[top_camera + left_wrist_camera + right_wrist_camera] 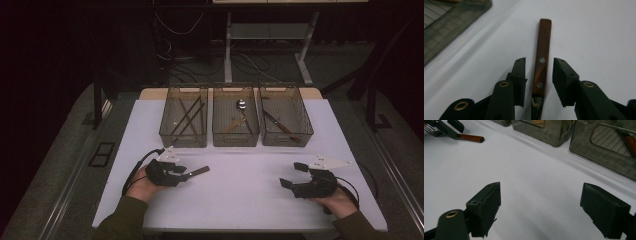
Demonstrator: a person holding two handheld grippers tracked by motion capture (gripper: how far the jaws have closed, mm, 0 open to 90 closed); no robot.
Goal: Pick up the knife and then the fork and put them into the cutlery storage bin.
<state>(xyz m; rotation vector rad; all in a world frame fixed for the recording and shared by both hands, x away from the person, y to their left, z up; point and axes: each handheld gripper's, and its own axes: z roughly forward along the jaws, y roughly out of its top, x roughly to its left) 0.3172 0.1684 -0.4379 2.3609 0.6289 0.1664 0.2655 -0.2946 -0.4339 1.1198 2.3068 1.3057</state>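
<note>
Two-riveted reddish wooden fork handle (pixel 543 53) lies between open jaws.

Lab: trailing floor cables (pixel 250 62), sorting bins (pixel 235 122)

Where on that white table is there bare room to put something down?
The wide patch between the left gripper and right gripper, below the three mesh bins. The bins crowd the far edge, and a wooden-handled fork lies between the left jaws.

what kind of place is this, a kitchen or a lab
Most likely a lab or recording workspace, not a kitchen: a bare white table, three mesh bins sorting cutlery, and loose cables with desk legs on carpet behind.
</note>
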